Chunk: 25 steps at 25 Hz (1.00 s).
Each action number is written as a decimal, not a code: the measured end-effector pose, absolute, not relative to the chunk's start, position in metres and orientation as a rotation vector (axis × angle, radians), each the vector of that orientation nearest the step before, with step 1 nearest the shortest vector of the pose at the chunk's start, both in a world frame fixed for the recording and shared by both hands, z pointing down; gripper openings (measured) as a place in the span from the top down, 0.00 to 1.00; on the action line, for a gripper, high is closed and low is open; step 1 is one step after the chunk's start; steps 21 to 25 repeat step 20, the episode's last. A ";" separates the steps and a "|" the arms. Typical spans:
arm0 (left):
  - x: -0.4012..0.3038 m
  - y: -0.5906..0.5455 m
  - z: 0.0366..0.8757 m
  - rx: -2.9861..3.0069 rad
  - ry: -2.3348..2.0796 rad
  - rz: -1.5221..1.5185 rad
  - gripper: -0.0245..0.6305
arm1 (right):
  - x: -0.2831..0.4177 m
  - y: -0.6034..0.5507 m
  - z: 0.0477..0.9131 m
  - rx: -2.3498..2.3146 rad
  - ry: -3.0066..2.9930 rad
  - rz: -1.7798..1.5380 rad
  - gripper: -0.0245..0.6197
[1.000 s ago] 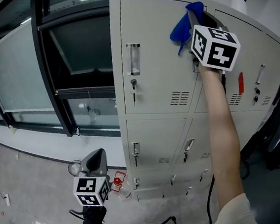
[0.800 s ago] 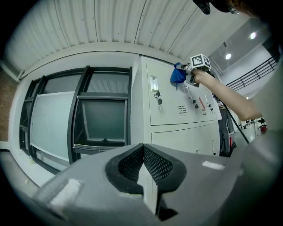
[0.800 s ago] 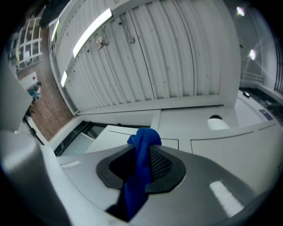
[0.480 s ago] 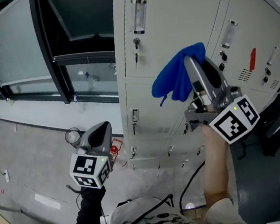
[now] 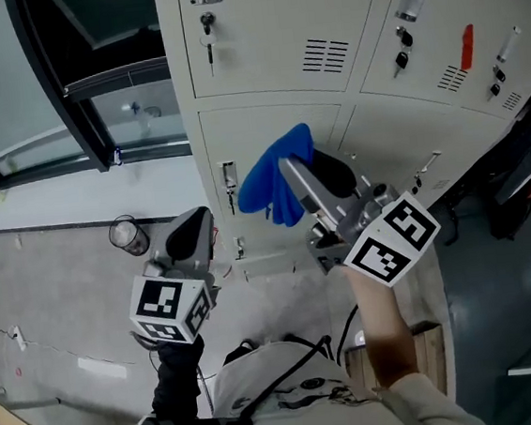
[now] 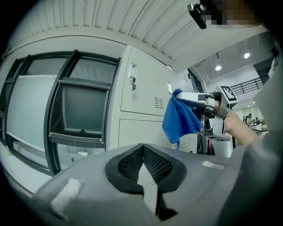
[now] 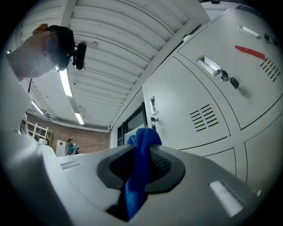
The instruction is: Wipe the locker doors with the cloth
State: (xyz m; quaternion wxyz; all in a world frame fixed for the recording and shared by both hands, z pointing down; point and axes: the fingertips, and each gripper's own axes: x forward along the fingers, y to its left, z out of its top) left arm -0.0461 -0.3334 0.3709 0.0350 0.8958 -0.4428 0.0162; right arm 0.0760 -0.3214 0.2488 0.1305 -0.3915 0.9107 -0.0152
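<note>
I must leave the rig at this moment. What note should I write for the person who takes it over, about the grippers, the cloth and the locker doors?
Right gripper: jaws shut on the blue cloth, held in front of a middle-row locker door; whether the cloth touches it cannot be told.
Left gripper: jaws together, empty, held low.
Done: the cloth is in hand; the doors give no sign of which were wiped.
Left: probably wipe this door, then the others.

Locker doors [image 5: 257, 38] right behind cloth [image 5: 275, 173]
</note>
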 end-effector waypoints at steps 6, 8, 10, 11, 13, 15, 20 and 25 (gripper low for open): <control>-0.033 -0.334 0.387 2.743 -1.315 0.069 0.97 | 0.076 -0.317 0.283 -1.220 2.684 -0.063 0.87; -0.029 -0.333 0.392 2.741 -1.301 0.074 0.97 | 0.080 -0.316 0.293 -1.244 2.687 -0.082 0.87; -0.025 -0.333 0.394 2.739 -1.289 0.077 0.97 | 0.083 -0.315 0.298 -1.257 2.687 -0.098 0.87; -0.023 -0.333 0.395 2.739 -1.285 0.077 0.97 | 0.085 -0.314 0.300 -1.262 2.687 -0.102 0.87; -0.020 -0.333 0.396 2.741 -1.277 0.076 0.97 | 0.088 -0.312 0.301 -1.273 2.688 -0.096 0.87; -0.017 -0.334 0.396 2.743 -1.274 0.073 0.97 | 0.090 -0.312 0.303 -1.284 2.691 -0.087 0.87; -0.011 -0.336 0.396 2.749 -1.272 0.077 0.97 | 0.097 -0.312 0.306 -1.291 2.694 -0.088 0.87; -0.011 -0.336 0.396 2.749 -1.272 0.077 0.97 | 0.097 -0.312 0.306 -1.291 2.694 -0.088 0.87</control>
